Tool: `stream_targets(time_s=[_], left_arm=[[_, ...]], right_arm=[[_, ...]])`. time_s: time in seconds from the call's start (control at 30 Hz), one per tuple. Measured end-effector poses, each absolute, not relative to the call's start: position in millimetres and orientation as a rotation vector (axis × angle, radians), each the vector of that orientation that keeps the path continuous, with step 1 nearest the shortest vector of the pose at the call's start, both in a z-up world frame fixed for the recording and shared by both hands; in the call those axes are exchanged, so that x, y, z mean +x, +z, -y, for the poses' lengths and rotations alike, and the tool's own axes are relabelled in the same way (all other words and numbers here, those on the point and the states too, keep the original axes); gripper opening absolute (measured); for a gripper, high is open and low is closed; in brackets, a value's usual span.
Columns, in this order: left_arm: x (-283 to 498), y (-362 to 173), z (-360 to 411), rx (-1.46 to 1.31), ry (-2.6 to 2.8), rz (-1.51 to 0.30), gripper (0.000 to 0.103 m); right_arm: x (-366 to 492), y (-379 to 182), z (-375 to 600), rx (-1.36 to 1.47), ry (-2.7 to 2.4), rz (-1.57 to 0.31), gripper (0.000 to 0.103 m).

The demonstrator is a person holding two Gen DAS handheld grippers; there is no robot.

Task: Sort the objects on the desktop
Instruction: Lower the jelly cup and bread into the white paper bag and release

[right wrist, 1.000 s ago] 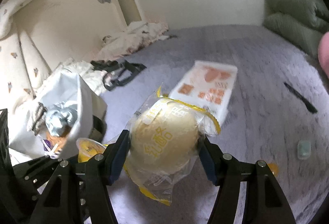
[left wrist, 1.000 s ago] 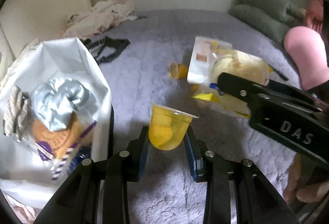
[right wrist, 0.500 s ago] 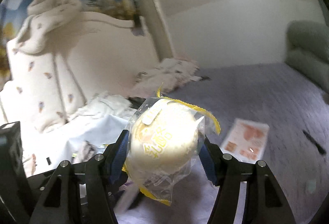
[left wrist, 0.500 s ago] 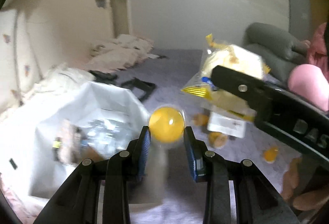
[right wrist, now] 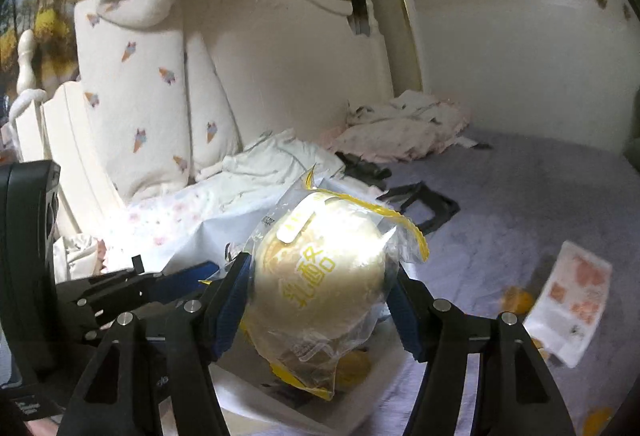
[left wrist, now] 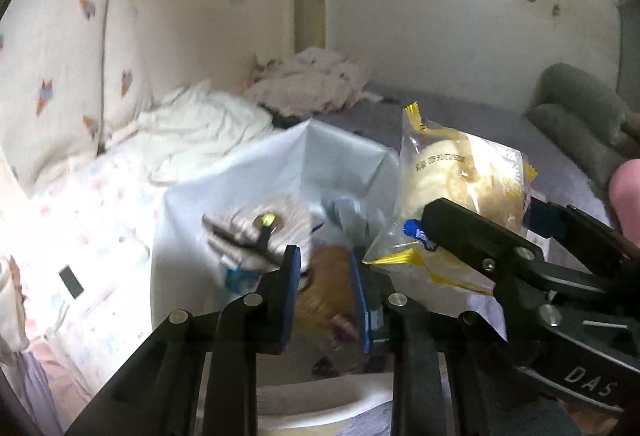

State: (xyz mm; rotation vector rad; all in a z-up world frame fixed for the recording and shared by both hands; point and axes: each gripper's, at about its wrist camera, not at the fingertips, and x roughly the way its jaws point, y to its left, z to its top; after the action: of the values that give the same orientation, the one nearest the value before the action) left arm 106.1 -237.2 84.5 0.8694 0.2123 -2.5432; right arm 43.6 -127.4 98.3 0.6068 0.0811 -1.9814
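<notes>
My left gripper [left wrist: 324,276] hangs over the mouth of the white bag [left wrist: 304,163]; its jaws are closing to a narrow gap with nothing between them. The yellow jelly cup is not in sight. Inside the bag lie a grey striped packet [left wrist: 260,232] and a brown snack [left wrist: 324,296]. Close on the right, my right gripper [right wrist: 320,276] is shut on a round bun in a clear, yellow-edged wrapper [right wrist: 328,260], held beside the bag's rim [right wrist: 208,232]. The left wrist view shows that bun [left wrist: 460,171] too.
A white snack packet [right wrist: 568,296] and small yellow jelly cups [right wrist: 516,300] lie on the purple bedcover [right wrist: 520,195]. Behind the bag are a cream headboard [right wrist: 280,55], patterned pillows [right wrist: 140,95], heaped clothes [right wrist: 400,131] and a black strap [right wrist: 424,199]. A green cushion [left wrist: 576,107] sits far right.
Both grippers swung left and up from the bedcover to the white bag. The yellow jelly cup has left the left jaws, which then narrowed. The right gripper kept its hold on the bun.
</notes>
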Motion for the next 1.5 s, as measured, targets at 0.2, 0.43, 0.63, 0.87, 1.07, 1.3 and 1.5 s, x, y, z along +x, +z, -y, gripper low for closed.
stream_targets(time_s=[0.2, 0.43, 0.63, 0.87, 1.07, 1.3, 1.5], left_arm=[[106, 67, 244, 0.968, -2.499, -0.227, 0.02], [89, 38, 240, 1.169, -2.37, -0.129, 0.02], [82, 12, 244, 1.28, -2.242, -0.123, 0.034], [79, 4, 243, 1.327, -2.18, -0.144, 0.052], [93, 51, 233, 1.12, -2.295, -0.182, 0.058], [96, 90, 211, 0.89, -2.383, -0.15, 0.073], [76, 99, 179, 0.819, -2.496, -0.111, 0.075]], right_arm=[[41, 72, 140, 0.714, -1.94, -0.049, 0.062], [39, 52, 156, 0.815, -1.904, -0.137, 0.062], [34, 25, 172, 0.93, -1.855, -0.195, 0.065], [22, 16, 175, 1.015, -1.825, -0.23, 0.075], [17, 48, 147, 1.001, -1.825, -0.054, 0.08], [16, 94, 111, 0.918, -1.814, 0.012, 0.081], [20, 120, 54, 0.856, -1.849, 0.076, 0.081]])
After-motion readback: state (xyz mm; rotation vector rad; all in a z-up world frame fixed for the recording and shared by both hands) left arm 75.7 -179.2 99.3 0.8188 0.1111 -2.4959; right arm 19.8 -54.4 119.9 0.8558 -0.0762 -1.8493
